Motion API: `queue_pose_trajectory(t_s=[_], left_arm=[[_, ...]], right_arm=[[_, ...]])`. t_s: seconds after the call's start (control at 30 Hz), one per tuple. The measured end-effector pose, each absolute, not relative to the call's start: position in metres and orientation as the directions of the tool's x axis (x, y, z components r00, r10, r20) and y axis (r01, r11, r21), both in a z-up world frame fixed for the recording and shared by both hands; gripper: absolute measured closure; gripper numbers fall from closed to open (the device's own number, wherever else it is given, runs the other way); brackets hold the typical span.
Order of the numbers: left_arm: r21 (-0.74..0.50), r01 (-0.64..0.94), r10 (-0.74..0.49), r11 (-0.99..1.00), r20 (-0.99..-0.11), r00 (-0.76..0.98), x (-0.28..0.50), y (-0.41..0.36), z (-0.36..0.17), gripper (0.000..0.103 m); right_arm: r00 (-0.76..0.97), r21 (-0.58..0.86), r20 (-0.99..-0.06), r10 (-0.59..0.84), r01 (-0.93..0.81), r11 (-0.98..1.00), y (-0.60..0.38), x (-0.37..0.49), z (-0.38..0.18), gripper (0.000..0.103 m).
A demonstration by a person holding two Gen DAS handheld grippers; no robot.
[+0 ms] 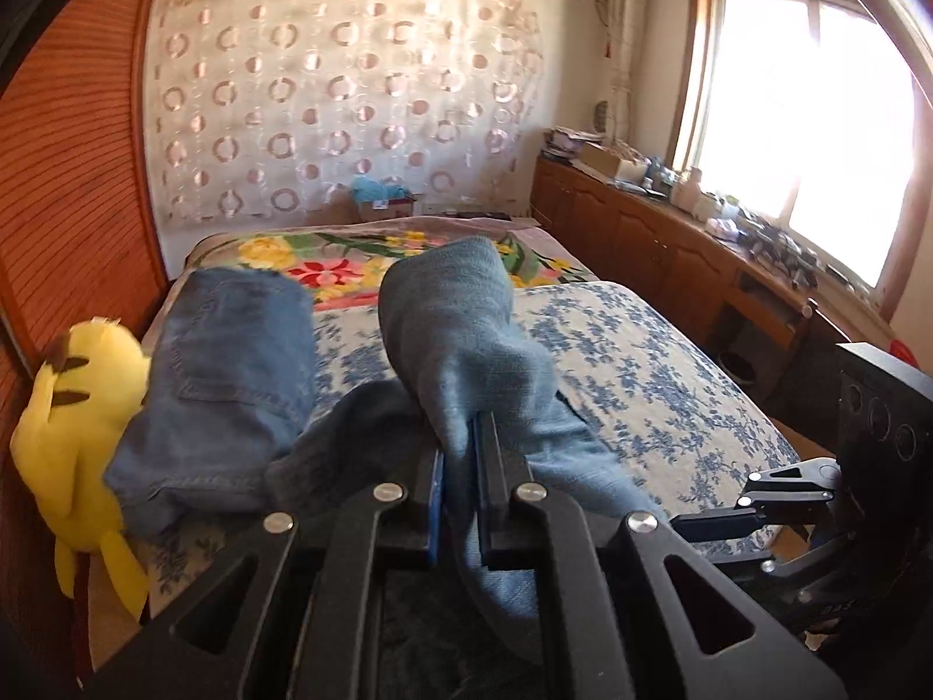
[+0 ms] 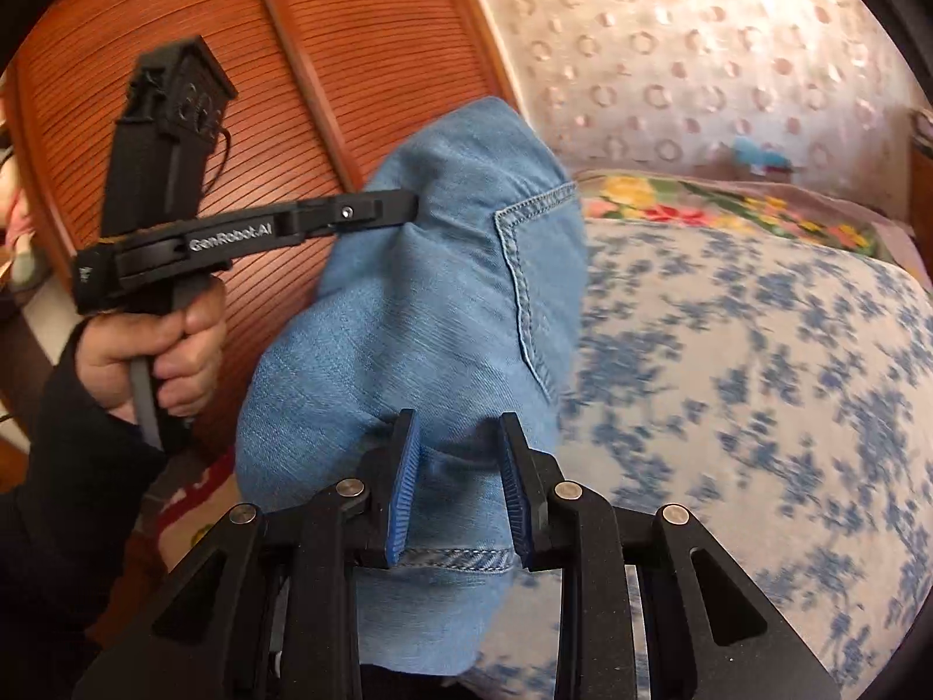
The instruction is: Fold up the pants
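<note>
On the side of the left gripper (image 2: pixel 408 198), seen from the right wrist camera, we can read the white lettering "GenRobot.AI". A few faint characters on the right gripper's (image 1: pixel 682 522) body in the left wrist view are too small for us to make out. We find no other readable writing.

The pants (image 2: pixel 420 303) are blue denim jeans, lifted above the bed (image 1: pixel 641 361) and held by both grippers. In the left wrist view, the left gripper's fingers (image 1: pixel 434 496) are pressed together, pinching a fold of the denim that rises in front of the camera. Another part of the jeans, showing a back pocket, lies on the bed to the left. In the right wrist view, the right gripper's blue-padded fingers (image 2: pixel 402 496) stand slightly apart with a hemmed, bunched fold of denim between them, and the pads press on the cloth. A person's hand (image 2: pixel 163 350), with a dark sleeve, grips the left gripper's handle.

The bed is covered with a white spread printed with blue flowers. Beyond it lies a blanket (image 1: pixel 350 262) with bright yellow, red and green flowers. A yellow plush toy (image 1: pixel 76 437) sits at the bed's left edge, against a reddish-brown ribbed wooden panel (image 1: pixel 70 204). On the far wall hangs a pale curtain (image 1: pixel 338 105) patterned with pink rings. Along the right side runs a low wooden counter (image 1: pixel 641 227) cluttered with small items, under a bright sunlit window (image 1: pixel 805 116).
</note>
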State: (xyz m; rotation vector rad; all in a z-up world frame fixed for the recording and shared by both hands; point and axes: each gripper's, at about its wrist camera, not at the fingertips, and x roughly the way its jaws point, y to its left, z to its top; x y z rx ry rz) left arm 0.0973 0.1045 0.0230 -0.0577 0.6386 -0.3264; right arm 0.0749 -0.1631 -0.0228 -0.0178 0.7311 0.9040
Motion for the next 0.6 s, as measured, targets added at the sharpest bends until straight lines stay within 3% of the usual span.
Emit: queue_pose_trajectory(t_s=[0.23, 0.6], left_arm=[[-0.21, 0.164, -0.258, 0.964, -0.588, 0.767, 0.085, 0.163, -0.007, 0.099], [-0.138, 0.118, -0.181, 0.983, -0.655, 0.734, 0.101, 0.167, -0.043, 0.096]], right_arm=[[0.411, 0.257, -0.587, 0.698, -0.723, 0.641, -0.153, 0.076, -0.024, 0.077], [0.343, 0.229, -0.614, 0.711, -0.784, 0.576, -0.111, 0.071, -0.039, 0.077]])
